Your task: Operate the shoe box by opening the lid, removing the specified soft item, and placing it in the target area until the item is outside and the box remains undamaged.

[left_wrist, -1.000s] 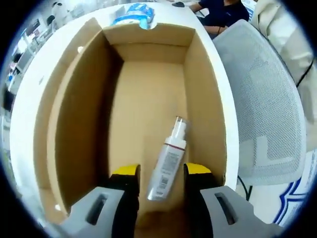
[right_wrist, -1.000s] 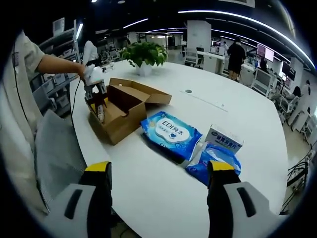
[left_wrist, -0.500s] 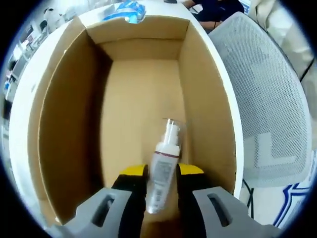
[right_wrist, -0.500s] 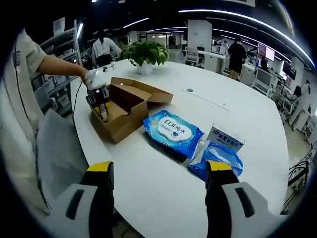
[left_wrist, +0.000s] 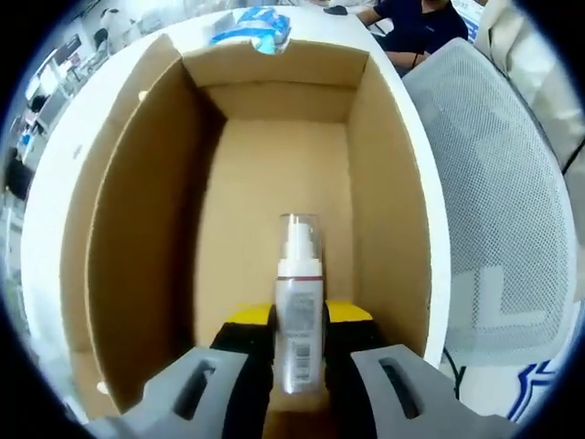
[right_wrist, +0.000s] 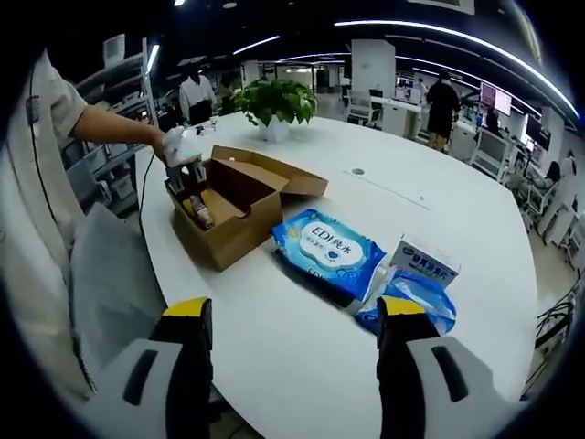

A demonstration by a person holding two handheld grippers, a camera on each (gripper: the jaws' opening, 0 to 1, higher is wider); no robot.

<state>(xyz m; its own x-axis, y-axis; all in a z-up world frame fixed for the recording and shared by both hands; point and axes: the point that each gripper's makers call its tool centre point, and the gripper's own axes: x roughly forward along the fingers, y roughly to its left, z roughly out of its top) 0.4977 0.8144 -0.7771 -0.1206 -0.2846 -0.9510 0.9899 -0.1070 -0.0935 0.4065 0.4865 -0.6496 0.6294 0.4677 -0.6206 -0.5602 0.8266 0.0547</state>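
I judge I'm in the removal step: the shoe box [left_wrist: 274, 183] is open, its lid folded back toward the upper middle of the right gripper view, and my left gripper [left_wrist: 299, 320] at the bottom centre of the left gripper view has its yellow-tipped jaws clamped on the spray bottle [left_wrist: 299, 306], which points up the frame over the box floor. The next move, as I see it, calls for a straight lift clear of the cardboard walls without scraping them, then a carry out to the white table [right_wrist: 302, 338]. My right gripper [right_wrist: 292, 315] hangs with jaws wide apart and nothing between them, low in its own view. The blue wipes pack [right_wrist: 329, 249] reads "EDI" plus Chinese characters; the bottle label and the small white-and-blue carton [right_wrist: 428, 261] are too small to read.
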